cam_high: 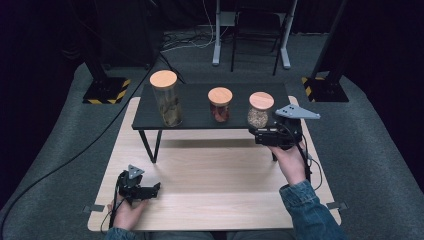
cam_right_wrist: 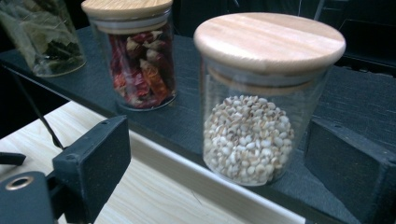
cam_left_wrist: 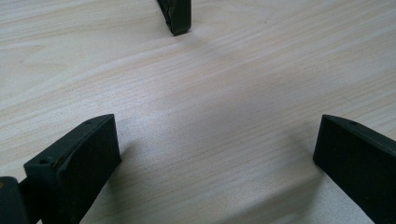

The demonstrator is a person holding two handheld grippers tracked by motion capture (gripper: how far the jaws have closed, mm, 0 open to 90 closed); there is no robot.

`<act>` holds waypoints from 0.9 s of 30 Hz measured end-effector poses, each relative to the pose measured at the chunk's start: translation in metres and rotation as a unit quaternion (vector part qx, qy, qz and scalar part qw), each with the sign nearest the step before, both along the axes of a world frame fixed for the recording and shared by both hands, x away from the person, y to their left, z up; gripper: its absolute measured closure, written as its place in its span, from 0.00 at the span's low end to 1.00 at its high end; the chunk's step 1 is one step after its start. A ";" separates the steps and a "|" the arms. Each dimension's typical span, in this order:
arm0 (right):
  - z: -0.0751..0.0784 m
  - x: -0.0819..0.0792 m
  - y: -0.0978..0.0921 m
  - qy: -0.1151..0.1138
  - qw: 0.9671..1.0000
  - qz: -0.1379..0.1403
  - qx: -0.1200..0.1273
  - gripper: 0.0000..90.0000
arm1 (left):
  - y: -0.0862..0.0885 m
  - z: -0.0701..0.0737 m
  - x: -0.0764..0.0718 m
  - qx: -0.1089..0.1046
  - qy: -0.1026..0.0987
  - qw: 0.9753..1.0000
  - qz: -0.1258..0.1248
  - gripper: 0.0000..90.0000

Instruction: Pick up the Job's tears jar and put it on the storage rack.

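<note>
The jar of pale grains (cam_right_wrist: 252, 135) stood at the right end of the low black shelf (cam_high: 200, 117), near its front edge, where a gripper could come at it from the side; its wooden lid (cam_right_wrist: 270, 39) was on. The right gripper (cam_high: 260, 136) was level with it, jaws spread wide to either side and not yet touching the glass, apparently lined up for a grasp. The chilli jar (cam_right_wrist: 140, 70) and the tall jar of leaves (cam_high: 167, 100) stood well apart further along the shelf; the left gripper (cam_high: 152, 189) rested on the counter (cam_high: 215, 180), jaws open, seemingly idle.
</note>
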State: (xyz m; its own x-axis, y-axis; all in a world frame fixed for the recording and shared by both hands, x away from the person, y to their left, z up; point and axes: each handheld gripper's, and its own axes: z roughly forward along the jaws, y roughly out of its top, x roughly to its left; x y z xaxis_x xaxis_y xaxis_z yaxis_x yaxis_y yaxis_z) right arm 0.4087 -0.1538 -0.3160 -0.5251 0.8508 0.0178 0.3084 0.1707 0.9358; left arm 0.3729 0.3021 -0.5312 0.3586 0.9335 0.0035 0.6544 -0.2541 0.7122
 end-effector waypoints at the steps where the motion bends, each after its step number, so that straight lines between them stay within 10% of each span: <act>1: -0.001 -0.002 0.000 -0.001 1.000 0.001 0.001 0.07 | 0.000 0.000 0.000 0.000 0.000 1.000 0.000 0.00; 27: -0.035 -0.032 0.008 -0.007 1.000 0.026 0.006 0.08 | -0.002 0.000 0.001 0.000 0.000 1.000 -0.002 0.00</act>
